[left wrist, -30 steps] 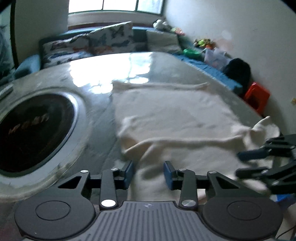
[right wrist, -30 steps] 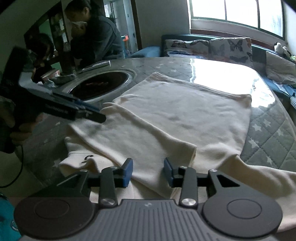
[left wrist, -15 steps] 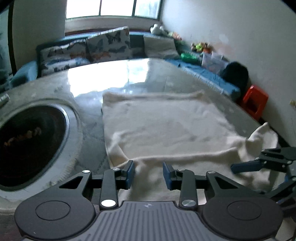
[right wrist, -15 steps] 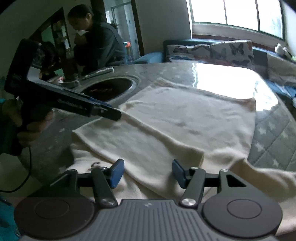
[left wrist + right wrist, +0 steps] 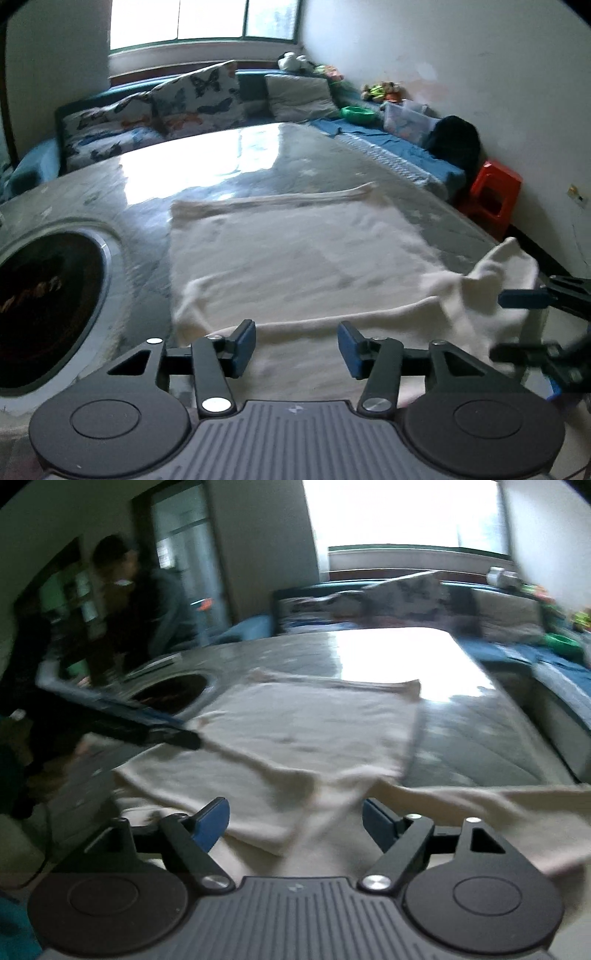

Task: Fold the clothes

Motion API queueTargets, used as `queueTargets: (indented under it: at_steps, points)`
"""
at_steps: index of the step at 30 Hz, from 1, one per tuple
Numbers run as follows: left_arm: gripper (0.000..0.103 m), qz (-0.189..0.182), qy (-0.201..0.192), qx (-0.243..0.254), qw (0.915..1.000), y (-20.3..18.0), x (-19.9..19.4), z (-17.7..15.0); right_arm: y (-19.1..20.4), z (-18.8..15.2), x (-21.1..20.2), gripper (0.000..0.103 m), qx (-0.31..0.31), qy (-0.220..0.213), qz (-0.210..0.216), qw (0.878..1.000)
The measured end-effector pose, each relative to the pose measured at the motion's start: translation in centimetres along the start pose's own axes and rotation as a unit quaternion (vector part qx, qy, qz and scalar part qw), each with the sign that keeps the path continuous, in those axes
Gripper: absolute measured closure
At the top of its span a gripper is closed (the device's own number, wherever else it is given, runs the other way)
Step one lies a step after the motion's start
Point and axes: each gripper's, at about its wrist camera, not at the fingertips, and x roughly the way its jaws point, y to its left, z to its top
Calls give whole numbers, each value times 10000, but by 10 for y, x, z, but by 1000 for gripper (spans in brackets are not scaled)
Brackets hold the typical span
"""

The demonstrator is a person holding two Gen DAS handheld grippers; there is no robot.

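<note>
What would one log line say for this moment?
task: fold clothes | left gripper: open, over near edge of garment | right gripper: open, over sleeve | garment flat on table | nothing gripped

Right tool (image 5: 295, 821) jaws spread above cream garment (image 5: 314, 731); left tool (image 5: 177, 734) over its left edge.

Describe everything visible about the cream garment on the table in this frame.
The cream garment looks like a soft knit top, spread flat on the grey table beside the round dark recess. Its far hem lies straight; one side is already folded across the body. A sleeve trails off the near right edge. Both the left gripper and right gripper are open over its near edge.
</note>
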Motion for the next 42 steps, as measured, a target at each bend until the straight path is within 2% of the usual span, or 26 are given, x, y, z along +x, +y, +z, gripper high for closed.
queueTargets:
  at_steps: [2, 6, 10, 12, 22, 27, 28, 31, 32, 37, 42]
  points:
    - [47, -72, -13, 96, 9999, -9, 0, 1, -17, -4, -6, 40, 297, 33, -327, 9990]
    - [46, -214, -4, 263, 9994, -25, 3, 2, -55, -13, -18, 50, 919, -12, -960, 9911]
    - [45, -326, 89, 368, 9988, -37, 8, 1, -99, -24, -32, 63, 1528, -133, -1566, 9757]
    - [45, -383, 126, 453, 9982, -44, 10, -1, -118, -29, -37, 64, 1818, -203, -1783, 9668]
    - [40, -386, 212, 588, 9973, -57, 14, -2, -189, -43, -42, 64, 2904, -482, -1960, 9354]
    - [40, -343, 257, 610, 9972, -58, 14, -3, -211, -55, -41, 64, 3360, -610, -1699, 9244]
    - [39, -338, 270, 613, 9972, -58, 15, -4, -213, -56, -41, 68, 3392, -650, -1684, 9232]
    - [39, -318, 310, 642, 9969, -59, 15, -6, -214, -55, -43, 92, 3294, -812, -1771, 9239]
    - [39, -309, 318, 650, 9969, -60, 16, -6, -212, -53, -44, 95, 3255, -836, -1806, 9244]
    - [38, -273, 317, 705, 9966, -62, 15, -7, -200, -41, -52, 98, 2938, -1007, -1759, 9341]
    - [36, -216, 256, 705, 9970, -58, 13, -7, -171, -9, -68, 98, 2574, -1255, -1276, 9496]
